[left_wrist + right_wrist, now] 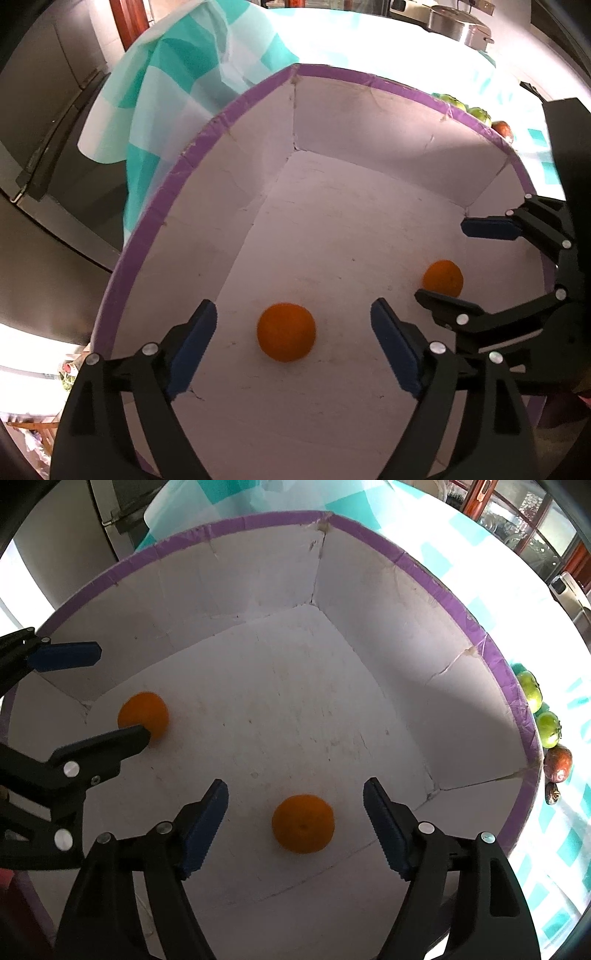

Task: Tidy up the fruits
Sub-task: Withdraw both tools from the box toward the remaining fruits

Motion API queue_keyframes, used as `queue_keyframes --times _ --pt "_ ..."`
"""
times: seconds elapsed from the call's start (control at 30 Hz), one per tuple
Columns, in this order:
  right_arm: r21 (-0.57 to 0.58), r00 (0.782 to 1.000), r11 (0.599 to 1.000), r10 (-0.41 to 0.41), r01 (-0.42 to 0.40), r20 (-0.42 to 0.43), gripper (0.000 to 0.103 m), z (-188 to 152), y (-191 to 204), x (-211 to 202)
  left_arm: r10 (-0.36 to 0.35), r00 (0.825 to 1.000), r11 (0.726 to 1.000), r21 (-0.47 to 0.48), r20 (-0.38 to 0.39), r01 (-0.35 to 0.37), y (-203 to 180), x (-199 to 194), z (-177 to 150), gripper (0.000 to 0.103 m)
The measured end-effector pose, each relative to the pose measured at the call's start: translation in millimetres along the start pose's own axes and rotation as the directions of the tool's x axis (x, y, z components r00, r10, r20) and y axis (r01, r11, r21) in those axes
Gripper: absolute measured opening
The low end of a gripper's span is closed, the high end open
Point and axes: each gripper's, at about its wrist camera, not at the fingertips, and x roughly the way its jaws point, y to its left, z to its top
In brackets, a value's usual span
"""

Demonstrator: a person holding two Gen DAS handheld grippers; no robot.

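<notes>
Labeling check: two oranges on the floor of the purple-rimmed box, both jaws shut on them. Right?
Not quite. Both oranges do sit in the purple-rimmed box, but each wrist view shows the left gripper and right gripper with jaws open around one, not touching.

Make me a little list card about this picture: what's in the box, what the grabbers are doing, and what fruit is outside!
box: white cardboard box with purple taped rim, on a teal checked tablecloth
inside the box: two oranges, left orange and right orange, apart on the floor
left gripper: open, over the left orange, not touching
right gripper: open, over the right orange, not touching
outside the box: green fruits, one reddish fruit
</notes>
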Motion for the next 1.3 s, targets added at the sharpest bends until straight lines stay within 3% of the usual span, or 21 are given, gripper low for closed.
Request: queue_keyframes --times 0.23,0.37,0.53,0.6,0.7,0.9,1.1,1.3 --pt "-0.021 0.996 0.997 0.071 -0.07 0.049 0.073 -8.6 -1.2 -18.5 0.111 0.992 0.994 -0.015 0.057 -0.11 -0.3 -1.7 7.8 0.094" --pt "-0.061 0.964 0.984 0.179 -0.17 0.196 0.072 -14.7 -9.1 -64.9 0.147 0.984 0.982 -0.134 0.098 -0.133 4.4 -23.8 9.4 0.094" --pt "-0.01 0.938 0.988 0.152 -0.156 0.31 0.075 -20.2 -57.4 -118.0 0.202 0.969 0.954 -0.251 0.141 -0.163 -8.5 -73.9 29.6 0.096" --pt "0.047 0.935 0.991 0.098 -0.121 0.34 0.088 -28.3 -85.2 -141.3 0.21 0.966 0.952 -0.258 0.151 -0.167 -27.4 -93.3 37.4 0.099" --pt "0.102 0.918 0.989 0.061 -0.109 0.391 0.088 -49.7 -127.2 -169.5 0.209 0.962 0.955 -0.25 0.179 -0.161 -59.9 -112.9 48.8 0.101" --pt "0.192 0.929 0.981 -0.033 -0.042 0.368 0.088 -111.0 -208.6 -182.2 0.148 0.966 0.976 -0.19 0.213 -0.107 -150.0 -110.4 74.4 0.101" --pt "0.279 0.935 0.959 -0.142 0.049 0.325 0.088 -192.1 -269.8 -184.1 0.075 0.948 0.99 -0.134 0.309 -0.035 -233.3 -121.1 81.8 0.101" --pt "0.429 0.963 0.902 -0.154 0.046 0.22 0.088 -259.0 -316.8 -156.6 0.002 0.969 1.0 -0.005 0.248 0.0 -292.1 -101.0 69.5 0.101"
